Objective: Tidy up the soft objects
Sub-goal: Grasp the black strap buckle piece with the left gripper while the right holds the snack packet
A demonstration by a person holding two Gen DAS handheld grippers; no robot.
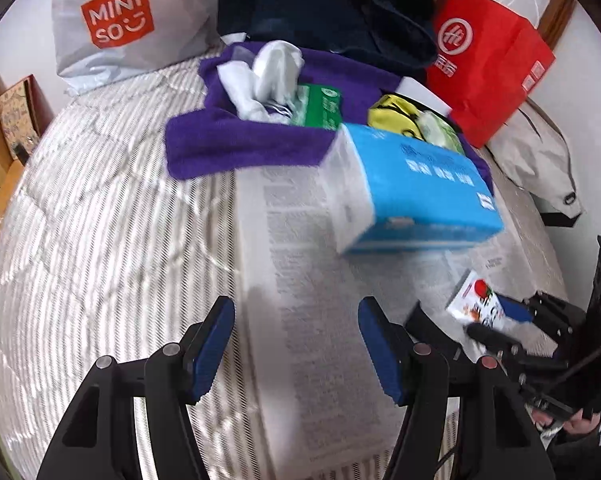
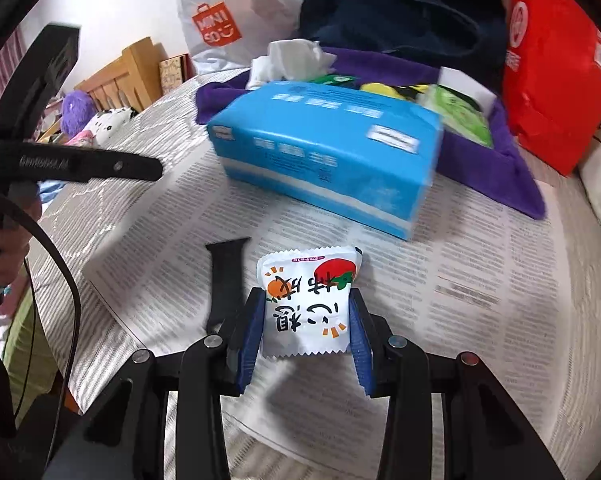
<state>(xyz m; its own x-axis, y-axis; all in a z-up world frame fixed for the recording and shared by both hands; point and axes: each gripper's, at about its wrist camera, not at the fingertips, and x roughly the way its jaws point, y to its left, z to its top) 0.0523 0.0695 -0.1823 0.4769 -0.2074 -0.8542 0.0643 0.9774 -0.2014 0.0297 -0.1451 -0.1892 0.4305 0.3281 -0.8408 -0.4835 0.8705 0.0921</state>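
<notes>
Right gripper (image 2: 306, 320) is clamping a small white snack packet (image 2: 308, 304): both blue pads are pressing on the packet's sides, with the top half sticking out past the fingertips. The print on it shows an orange and a red fruit; the characters are reading upside down in the right wrist view. In the left wrist view the same packet (image 1: 476, 300) is sitting at the lower right, partly covered by the right gripper's fingers and blurred.

Left gripper (image 1: 296, 344) is hovering with its jaws apart, nothing between them, only the printed newspaper (image 1: 320, 320) underneath. The newspaper is lying over a striped white bedspread (image 1: 100, 220); its near edge is cut off by the gripper body.

A blue tissue pack (image 2: 328, 152) is lying on the far part of the newspaper, just beyond the packet, edges smeared by blur. Behind it a purple towel (image 1: 228, 140) is holding crumpled white cloth (image 1: 268, 76), a green package (image 1: 320, 106) and a yellow item (image 1: 392, 114), each partly hidden by the tissue pack; I cannot tell what the yellow item is.

A black strap (image 2: 224, 284) is lying on the newspaper just left of the right gripper, its near end hidden behind the finger.

Far side: white MINISO bag (image 1: 120, 20) at the left, dark blue garment (image 1: 320, 8) cut off at the top, red paper bag (image 1: 488, 60) at the right.
</notes>
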